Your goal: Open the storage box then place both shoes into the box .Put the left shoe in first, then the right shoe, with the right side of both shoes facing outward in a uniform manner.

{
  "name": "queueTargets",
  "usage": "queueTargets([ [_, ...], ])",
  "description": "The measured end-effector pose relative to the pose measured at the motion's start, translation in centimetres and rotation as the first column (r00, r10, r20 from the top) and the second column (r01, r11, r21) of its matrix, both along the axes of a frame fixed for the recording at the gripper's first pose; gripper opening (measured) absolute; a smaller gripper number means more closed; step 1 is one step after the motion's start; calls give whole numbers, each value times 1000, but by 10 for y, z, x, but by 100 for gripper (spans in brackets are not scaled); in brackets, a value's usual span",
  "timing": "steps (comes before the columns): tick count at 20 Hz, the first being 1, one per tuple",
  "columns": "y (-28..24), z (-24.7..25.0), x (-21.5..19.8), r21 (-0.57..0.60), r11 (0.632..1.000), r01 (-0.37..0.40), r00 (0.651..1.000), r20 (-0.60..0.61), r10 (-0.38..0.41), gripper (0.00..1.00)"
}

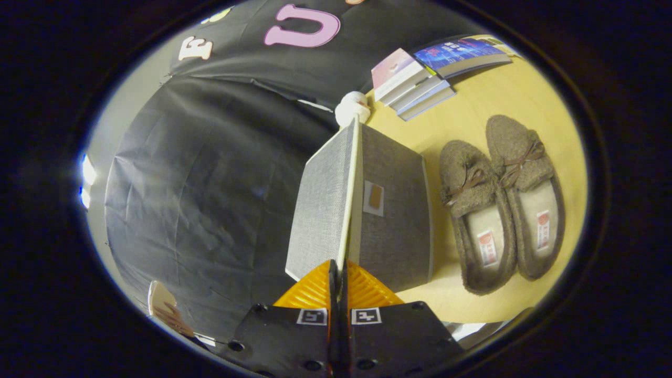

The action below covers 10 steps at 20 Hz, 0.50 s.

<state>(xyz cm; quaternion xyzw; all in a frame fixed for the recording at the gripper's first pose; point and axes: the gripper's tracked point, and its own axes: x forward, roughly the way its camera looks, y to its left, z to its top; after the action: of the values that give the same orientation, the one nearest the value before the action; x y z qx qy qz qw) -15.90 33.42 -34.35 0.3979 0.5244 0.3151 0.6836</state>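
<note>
My gripper is shut on the pale front edge of the storage box lid, a light grey fabric panel that I see almost edge-on. Both orange fingers press on that edge from either side. The darker grey box body, with a small label patch on its face, stands on the yellow table right beyond the fingers. Two brown fuzzy slippers with bows lie side by side on the table beside the box, one shoe nearer the box and the other just past it, both with their openings up.
A fanned stack of books lies on the table beyond the box. A small white object sits right behind the box's far corner. Black cloth walls off the side away from the shoes.
</note>
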Motion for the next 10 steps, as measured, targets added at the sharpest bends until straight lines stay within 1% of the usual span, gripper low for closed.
queueTargets([
  [3, 6, 28, 6, 17, 1000, 0, 999, 46, -1, 4],
  [5, 18, 56, 7, 34, 999, -16, 996, 89, 13, 3],
  [7, 35, 86, 9, 43, 998, -43, 990, 139, 37, 3],
  [10, 76, 122, 7, 45, 993, -109, 971, 217, 97, 3],
])
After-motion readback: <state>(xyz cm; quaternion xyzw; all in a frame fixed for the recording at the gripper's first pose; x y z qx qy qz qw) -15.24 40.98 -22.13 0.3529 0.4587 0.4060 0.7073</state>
